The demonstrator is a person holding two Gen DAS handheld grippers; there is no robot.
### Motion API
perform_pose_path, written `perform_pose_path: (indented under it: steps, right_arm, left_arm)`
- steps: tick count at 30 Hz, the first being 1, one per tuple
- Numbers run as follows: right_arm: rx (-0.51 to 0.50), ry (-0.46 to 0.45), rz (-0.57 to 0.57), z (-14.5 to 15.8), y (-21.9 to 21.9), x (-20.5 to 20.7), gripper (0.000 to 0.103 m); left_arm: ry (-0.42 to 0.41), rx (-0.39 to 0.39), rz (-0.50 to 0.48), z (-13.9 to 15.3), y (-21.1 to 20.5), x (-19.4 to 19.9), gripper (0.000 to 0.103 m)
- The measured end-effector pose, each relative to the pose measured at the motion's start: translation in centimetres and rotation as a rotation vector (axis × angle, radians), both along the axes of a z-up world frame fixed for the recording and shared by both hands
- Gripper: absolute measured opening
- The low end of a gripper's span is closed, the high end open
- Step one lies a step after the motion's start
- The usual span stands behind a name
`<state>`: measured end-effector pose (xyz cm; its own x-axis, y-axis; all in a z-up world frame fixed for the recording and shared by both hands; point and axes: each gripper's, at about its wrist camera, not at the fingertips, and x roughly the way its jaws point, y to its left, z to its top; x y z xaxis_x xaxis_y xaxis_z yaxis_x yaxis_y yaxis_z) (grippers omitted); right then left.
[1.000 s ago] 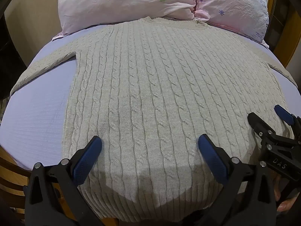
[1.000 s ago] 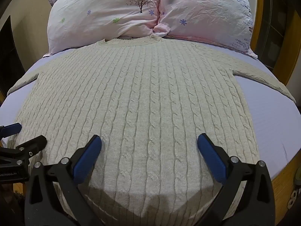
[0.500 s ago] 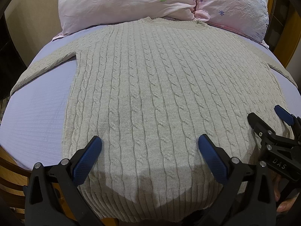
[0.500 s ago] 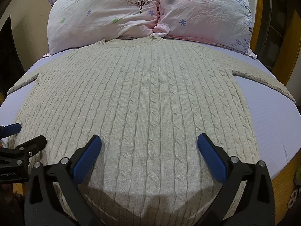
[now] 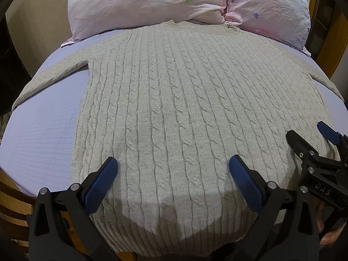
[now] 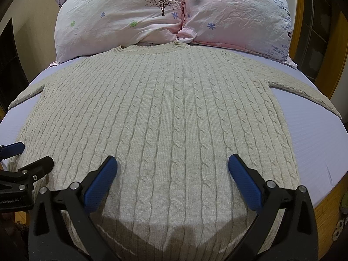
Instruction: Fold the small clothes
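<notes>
One beige cable-knit sweater (image 5: pixel 184 113) lies spread flat on the bed (image 5: pixel 43 134), front or back up I cannot tell, its collar at the head edge just touching the two pink pillows (image 6: pixel 134 19). Its body fills the middle of the lavender sheet, and its ribbed hem reaches the foot edge, nearest the cameras. Two sleeves stretch outward: one runs toward the left edge of the bed (image 5: pixel 50 76), the other toward the right edge (image 6: pixel 304 89).

Two grippers are in view, each with two blue-padded fingers. The left gripper (image 5: pixel 171 180) hovers over the hem on the sweater's left half, its fingers spread wide with nothing between them but the knit below. The right gripper (image 6: pixel 171 179) sits over the hem on the sweater's right half, its fingers equally wide apart and holding nothing. Each gripper shows at the edge of the other's view, so they lie side by side along the foot edge. Whether the pads touch the fabric cannot be told.

The two pillows lean together at the head of the bed, printed with small flowers and one tree.
</notes>
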<state>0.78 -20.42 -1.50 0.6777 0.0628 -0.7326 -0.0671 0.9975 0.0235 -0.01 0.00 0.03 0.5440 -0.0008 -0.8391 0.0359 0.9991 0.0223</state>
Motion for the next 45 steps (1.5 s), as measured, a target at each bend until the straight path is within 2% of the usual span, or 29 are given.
perform_pose_path:
  steps: [39, 45]
  right_arm:
    - [-0.003, -0.002, 0.001, 0.53, 0.28, -0.23, 0.101]
    - [-0.004, -0.032, 0.015, 0.92, 0.16, -0.44, 0.101]
  left_arm:
    - [-0.005, 0.000, 0.000, 0.02, 0.00, -0.01, 0.102]
    - [-0.019, 0.001, -0.001, 0.03, 0.00, -0.05, 0.102]
